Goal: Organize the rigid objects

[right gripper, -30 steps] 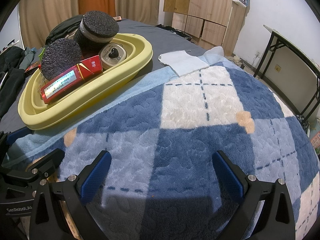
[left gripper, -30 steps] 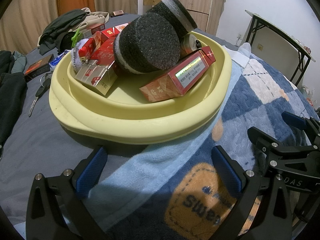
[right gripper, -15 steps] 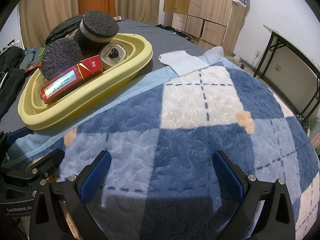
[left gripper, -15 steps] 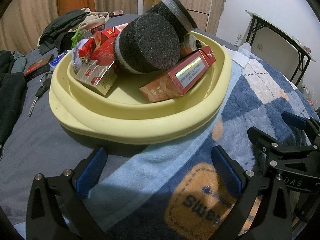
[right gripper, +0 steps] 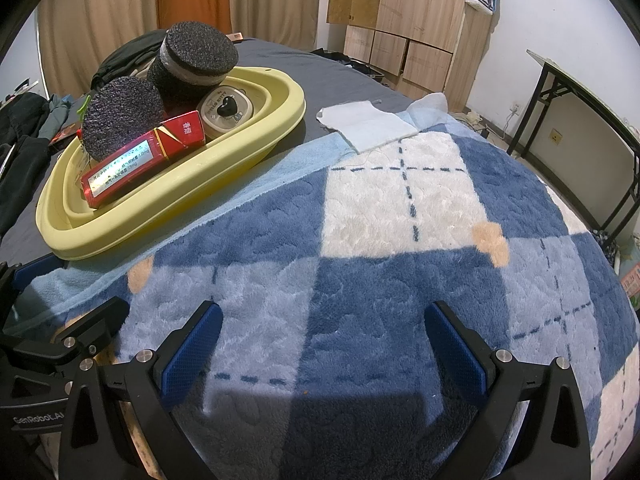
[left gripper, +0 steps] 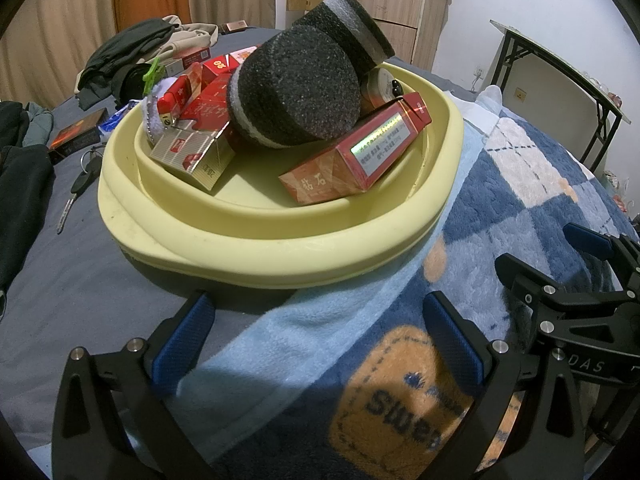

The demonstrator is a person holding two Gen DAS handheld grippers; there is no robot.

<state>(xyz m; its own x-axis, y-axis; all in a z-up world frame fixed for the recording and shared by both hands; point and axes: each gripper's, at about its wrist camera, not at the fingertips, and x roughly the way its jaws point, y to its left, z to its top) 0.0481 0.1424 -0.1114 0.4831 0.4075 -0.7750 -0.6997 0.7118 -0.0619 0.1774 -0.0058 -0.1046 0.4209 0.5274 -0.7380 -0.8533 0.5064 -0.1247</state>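
Both grippers are sitting spread wide with nothing between their blue pads: the left gripper (left gripper: 316,344) is hovering low over the edge of the blue checked fleece blanket (right gripper: 400,240), just short of the yellow oval basin (left gripper: 280,252), and the right gripper (right gripper: 320,348) is hanging over the bare blanket, well apart from the basin, which is lying up to its left (right gripper: 168,200). Neither one is touching any object. In the right wrist view the basin's long axis is running from the near left up toward the far right, one side resting on the blanket's pale blue border. Inside it, a long red cigarette carton (left gripper: 360,156) is lying tilted, its near end down on the basin floor and its far end pointing up toward the rim. Leaning on it is a black foam cylinder (left gripper: 296,88) on its side, flat face turned toward the left camera, and a second foam cylinder (left gripper: 348,36) is sitting behind it. A gold cigarette pack (left gripper: 192,152) is slanting down at the basin's left side with red packs (left gripper: 208,100) piled behind it. A round cream tin (right gripper: 226,112) is propped against the far wall. Beside the basin, a key (left gripper: 72,196) is lying on the grey sheet.
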